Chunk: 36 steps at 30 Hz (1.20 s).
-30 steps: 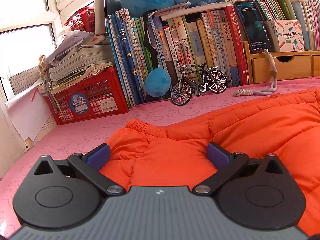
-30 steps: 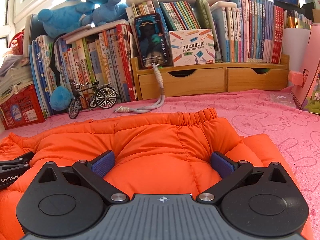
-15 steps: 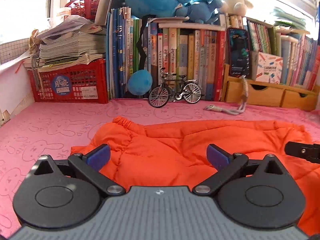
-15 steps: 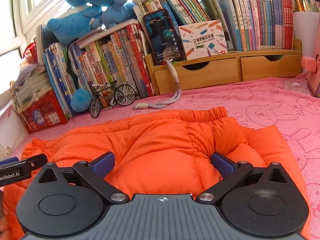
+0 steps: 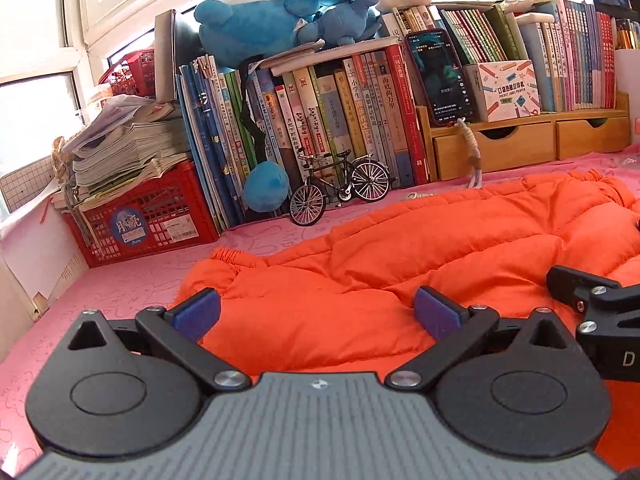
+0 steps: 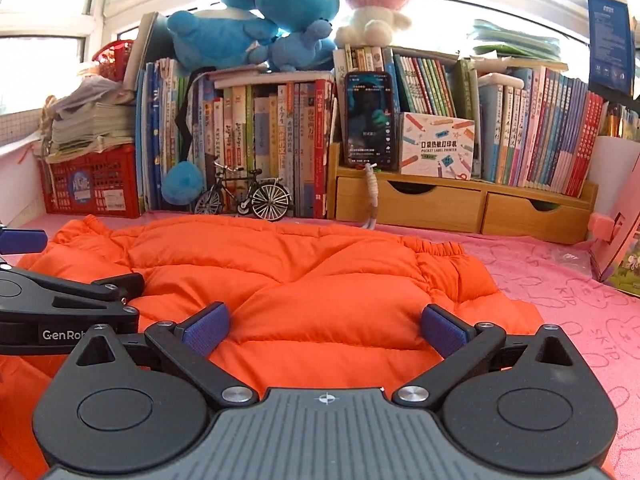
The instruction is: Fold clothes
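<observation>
A model bicycle (image 6: 244,197) stands mid-frame before upright books (image 6: 256,132); blue plush toys (image 6: 256,20) sit above, a red crate (image 6: 90,182) far left

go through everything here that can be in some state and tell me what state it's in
left gripper: open, holding nothing.
right gripper: open, holding nothing.
orange jacket: lying flat on the pink cloth.
phone: screen on, propped upright.
wooden drawers: both shut.

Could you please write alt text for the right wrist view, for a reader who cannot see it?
The open right tool points over an orange puffer jacket spread on a pink bunny-print cloth. The left tool shows at left; behind are books, plush toys and a model bicycle.
</observation>
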### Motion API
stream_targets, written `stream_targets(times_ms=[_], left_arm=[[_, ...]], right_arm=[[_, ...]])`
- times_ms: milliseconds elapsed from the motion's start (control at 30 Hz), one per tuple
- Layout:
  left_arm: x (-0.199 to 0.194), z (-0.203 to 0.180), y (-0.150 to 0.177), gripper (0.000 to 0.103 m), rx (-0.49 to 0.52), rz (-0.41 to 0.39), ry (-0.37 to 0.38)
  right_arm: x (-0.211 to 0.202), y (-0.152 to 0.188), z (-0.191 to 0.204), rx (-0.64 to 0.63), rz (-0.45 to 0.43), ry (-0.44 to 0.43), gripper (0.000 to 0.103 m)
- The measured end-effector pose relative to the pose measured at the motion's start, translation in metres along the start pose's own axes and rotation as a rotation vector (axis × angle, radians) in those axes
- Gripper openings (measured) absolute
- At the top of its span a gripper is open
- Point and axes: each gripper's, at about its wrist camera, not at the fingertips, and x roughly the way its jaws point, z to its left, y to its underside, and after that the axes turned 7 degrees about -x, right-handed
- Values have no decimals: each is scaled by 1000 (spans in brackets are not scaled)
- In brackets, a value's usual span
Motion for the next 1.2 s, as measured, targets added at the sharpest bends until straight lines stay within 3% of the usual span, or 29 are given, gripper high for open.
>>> stream_targets(times_ms=[167,300,400,467,667,800,867,1033,1133,1200], left_arm=[[11,13,8,103,33,-9,-37],[21,43,8,103,2,9,-90],[31,71,8,103,-43,44,-150],[32,86,8,103,-72,61,-168],[-9,120,6,103,-137,5,-229],[-60,140,15,103,-227,-76,-24],[-74,142,22,103,-227,-74,79],[-75,126,38,103,-187,3,126],[-73,118,46,103,-191,58,168],[-79,113,48,103,-176,66,231]], right_arm=[[10,9,-24,21,39,49,103],[9,17,-58,39,63,149,103],[12,30,-96,155,125,231,103],[12,40,-125,268,150,226,103],[-20,54,-154,282,117,251,103],[-50,61,-178,279,81,153,103],[-64,66,-188,279,69,70,103],[-92,78,-204,355,31,-207,103],[-103,79,-202,353,46,-243,103],[-106,77,-192,283,79,-292,103]])
